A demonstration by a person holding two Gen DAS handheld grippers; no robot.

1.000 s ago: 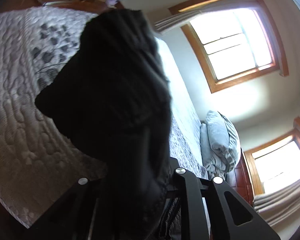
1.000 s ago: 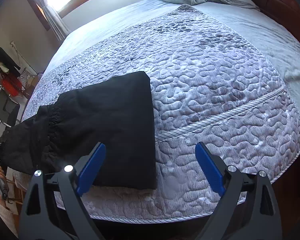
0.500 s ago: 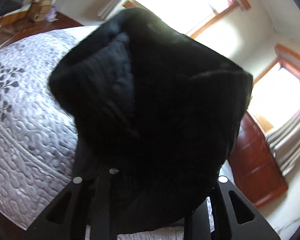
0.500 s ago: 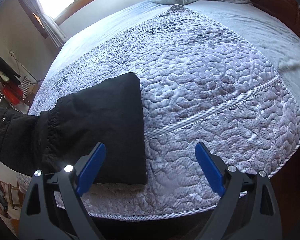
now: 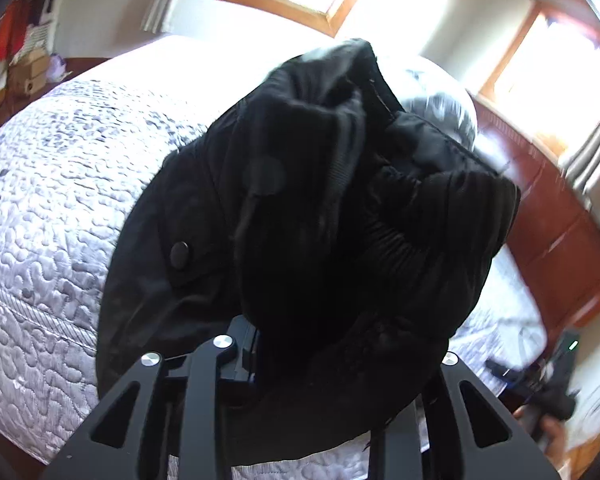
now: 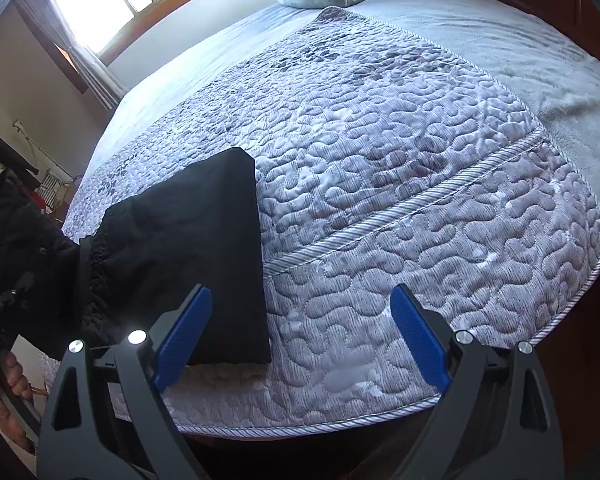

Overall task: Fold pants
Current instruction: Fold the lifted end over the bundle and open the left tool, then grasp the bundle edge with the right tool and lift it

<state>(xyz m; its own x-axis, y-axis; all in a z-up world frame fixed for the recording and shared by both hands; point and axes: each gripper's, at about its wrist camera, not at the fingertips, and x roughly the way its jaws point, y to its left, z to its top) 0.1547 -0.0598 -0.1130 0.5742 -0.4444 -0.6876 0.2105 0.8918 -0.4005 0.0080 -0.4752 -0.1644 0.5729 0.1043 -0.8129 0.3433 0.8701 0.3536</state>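
- Left gripper (image 5: 300,344): jaws opening, black pants (image 6: 204,248) bunched between them at the waistband end; whether the pads press on the cloth I can't tell.
- Right gripper (image 6: 300,336): jaws wide apart, empty, over the quilt (image 6: 420,184).
- From the right gripper, pants at 10–11 o'clock, just beside its left finger; long axis about 8-to-2 o'clock, folded end flat on the bed.
- Left gripper nearer: on the raised end.
- Count: one pants, two grippers, one bed.

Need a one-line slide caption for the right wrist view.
Open right gripper hovers over quilted bed; black pants lie partly folded.
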